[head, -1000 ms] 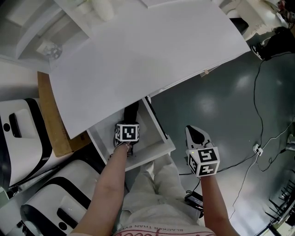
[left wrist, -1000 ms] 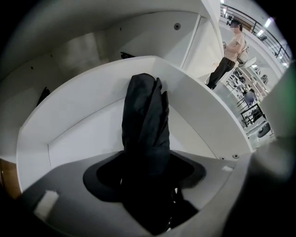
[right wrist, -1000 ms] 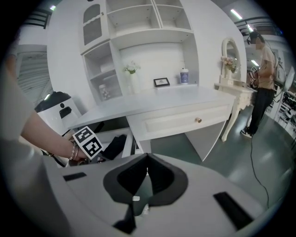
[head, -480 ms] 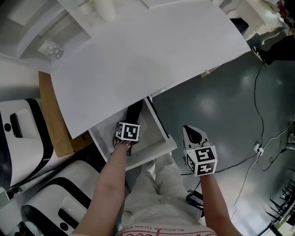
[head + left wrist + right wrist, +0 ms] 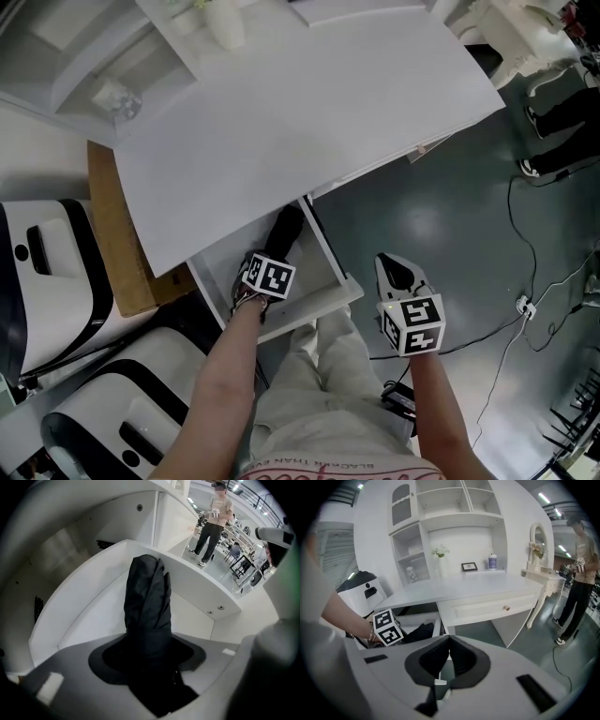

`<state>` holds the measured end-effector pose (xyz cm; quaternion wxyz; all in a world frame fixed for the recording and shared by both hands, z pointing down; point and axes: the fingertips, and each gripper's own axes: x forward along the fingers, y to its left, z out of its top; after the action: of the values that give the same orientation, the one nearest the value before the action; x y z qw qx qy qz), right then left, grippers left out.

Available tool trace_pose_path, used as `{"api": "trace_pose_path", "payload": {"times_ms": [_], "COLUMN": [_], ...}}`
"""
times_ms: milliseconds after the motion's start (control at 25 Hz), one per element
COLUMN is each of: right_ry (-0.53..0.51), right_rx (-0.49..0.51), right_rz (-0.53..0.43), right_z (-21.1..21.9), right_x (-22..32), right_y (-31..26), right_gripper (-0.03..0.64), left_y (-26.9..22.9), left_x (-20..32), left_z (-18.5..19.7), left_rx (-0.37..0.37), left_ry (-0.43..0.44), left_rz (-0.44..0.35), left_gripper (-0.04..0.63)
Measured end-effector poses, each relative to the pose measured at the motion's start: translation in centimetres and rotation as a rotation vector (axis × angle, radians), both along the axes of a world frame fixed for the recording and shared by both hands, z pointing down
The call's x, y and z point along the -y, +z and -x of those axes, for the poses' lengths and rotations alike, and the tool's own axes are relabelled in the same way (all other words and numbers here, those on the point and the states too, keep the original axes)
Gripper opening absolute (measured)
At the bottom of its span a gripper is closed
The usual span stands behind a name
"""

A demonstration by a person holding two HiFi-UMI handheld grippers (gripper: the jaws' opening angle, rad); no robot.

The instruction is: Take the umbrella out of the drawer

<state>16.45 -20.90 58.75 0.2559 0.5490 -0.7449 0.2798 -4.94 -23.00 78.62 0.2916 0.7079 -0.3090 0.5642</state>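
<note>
left gripper (image 5: pixel 149 670) clenched on black folded umbrella (image 5: pixel 146 597), jaws just been closing; umbrella seemingly inside open drawer (image 5: pixel 323 300); head view hides that grip; right gripper (image 5: pixel 447 645), near right, pinched together, empty

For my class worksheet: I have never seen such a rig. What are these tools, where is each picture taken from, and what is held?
A person carries two two-jawed hand tools. One picture comes from a head camera looking down; the others from cameras on the tools. The left claw has just been closing and grips a black folded umbrella in the open drawer under the white desk. The right claw is shut and empty.
</note>
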Motion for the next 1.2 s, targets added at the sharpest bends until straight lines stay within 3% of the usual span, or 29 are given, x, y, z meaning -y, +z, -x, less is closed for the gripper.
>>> {"api": "trace_pose_path", "payload": {"times_ms": [520,1200], "right_ry": [0.011,-0.007], "right_rx": [0.015,0.000], "right_rz": [-0.080,-0.253], "right_z": [0.7,1.5], "right_x": [0.4,2.7], "right_y": [-4.3,-12.5], "right_gripper": [0.008,0.008], "left_y": [-5.0,-13.6], "left_x": [-0.6,-0.5], "left_z": [-0.3,-1.5], "left_rx": [-0.101,-0.199], "left_ry": [0.057,0.100], "left_rz": [-0.034,-0.217], "left_gripper": [0.239,0.239]}}
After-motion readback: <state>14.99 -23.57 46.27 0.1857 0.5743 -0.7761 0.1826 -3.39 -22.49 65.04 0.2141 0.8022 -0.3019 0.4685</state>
